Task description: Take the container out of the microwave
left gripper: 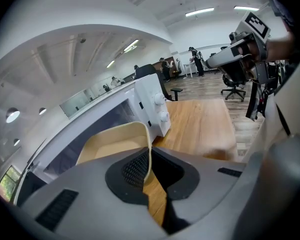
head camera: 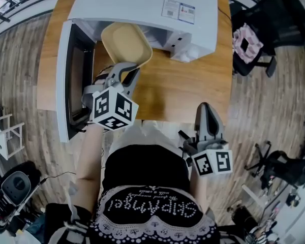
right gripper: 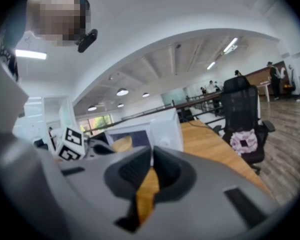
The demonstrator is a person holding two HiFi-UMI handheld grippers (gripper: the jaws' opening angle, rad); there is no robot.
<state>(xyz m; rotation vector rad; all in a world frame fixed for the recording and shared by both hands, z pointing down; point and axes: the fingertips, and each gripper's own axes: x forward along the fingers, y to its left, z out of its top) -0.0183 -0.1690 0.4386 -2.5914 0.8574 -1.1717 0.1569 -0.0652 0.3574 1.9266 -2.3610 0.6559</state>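
Looking down from my head, I see one tan container (head camera: 126, 42) poking out of the open mouth of one white microwave (head camera: 142, 4), whose door (head camera: 71, 80) stands swung wide just beside my left hand-held gripper (head camera: 126, 71). Only the left gripper view shows the grip itself, jaws clenched on the container's thin rim, while the right gripper view shows my right hand-held gripper (right gripper: 151, 159), the second of two, closed on nothing. Bare wooden surface (head camera: 188, 85) lies open to the container's right, and the right one hovers at its near edge.
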